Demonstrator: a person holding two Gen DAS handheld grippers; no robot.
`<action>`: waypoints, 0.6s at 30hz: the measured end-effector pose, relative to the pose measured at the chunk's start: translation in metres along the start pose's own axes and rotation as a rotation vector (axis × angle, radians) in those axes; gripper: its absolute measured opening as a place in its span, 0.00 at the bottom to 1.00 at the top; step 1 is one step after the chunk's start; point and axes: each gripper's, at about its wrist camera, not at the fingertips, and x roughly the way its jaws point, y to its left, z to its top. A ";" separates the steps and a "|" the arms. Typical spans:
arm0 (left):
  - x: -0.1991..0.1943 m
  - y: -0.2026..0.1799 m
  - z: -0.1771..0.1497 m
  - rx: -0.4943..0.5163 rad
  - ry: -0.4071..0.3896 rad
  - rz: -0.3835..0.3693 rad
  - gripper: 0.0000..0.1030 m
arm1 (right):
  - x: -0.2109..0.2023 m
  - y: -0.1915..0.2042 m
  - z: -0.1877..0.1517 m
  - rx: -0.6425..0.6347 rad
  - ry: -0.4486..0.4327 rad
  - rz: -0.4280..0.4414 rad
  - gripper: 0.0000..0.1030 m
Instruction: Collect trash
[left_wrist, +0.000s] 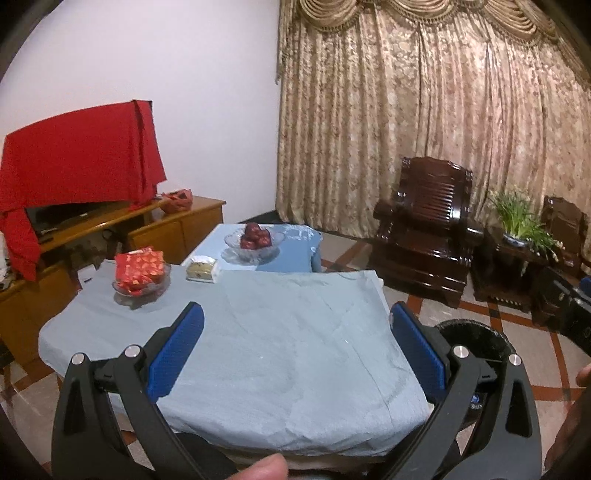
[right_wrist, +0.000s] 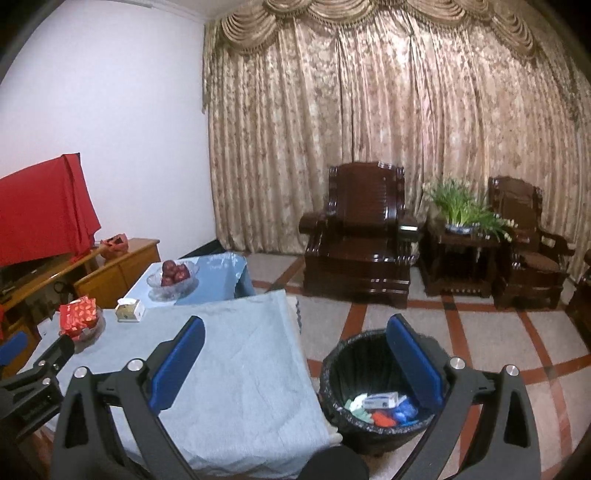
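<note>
Trash looks collected; little seems left.
Both left tongs (left_wrist: 295, 345) and right tongs (right_wrist: 297, 360) hang spread and empty; wrappers (right_wrist: 384, 404) lie inside the bin (right_wrist: 332, 373) beside the surface (right_wrist: 236, 354), which shows no litter.

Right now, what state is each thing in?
left gripper: open, empty
right gripper: open, empty
trash bin: lined, holding litter
apple bowl: filled
red-packet dish: filled
tissue box: tissue showing
television: draped in red cloth
</note>
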 end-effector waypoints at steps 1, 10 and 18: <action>-0.003 0.001 0.001 -0.001 -0.008 0.014 0.95 | -0.003 0.001 0.002 0.003 -0.008 0.002 0.94; -0.031 0.028 0.009 -0.037 -0.054 0.136 0.95 | -0.024 0.020 0.010 0.010 -0.073 0.070 0.94; -0.040 0.050 0.013 -0.066 -0.061 0.192 0.95 | -0.018 0.031 0.004 0.010 -0.056 0.107 0.94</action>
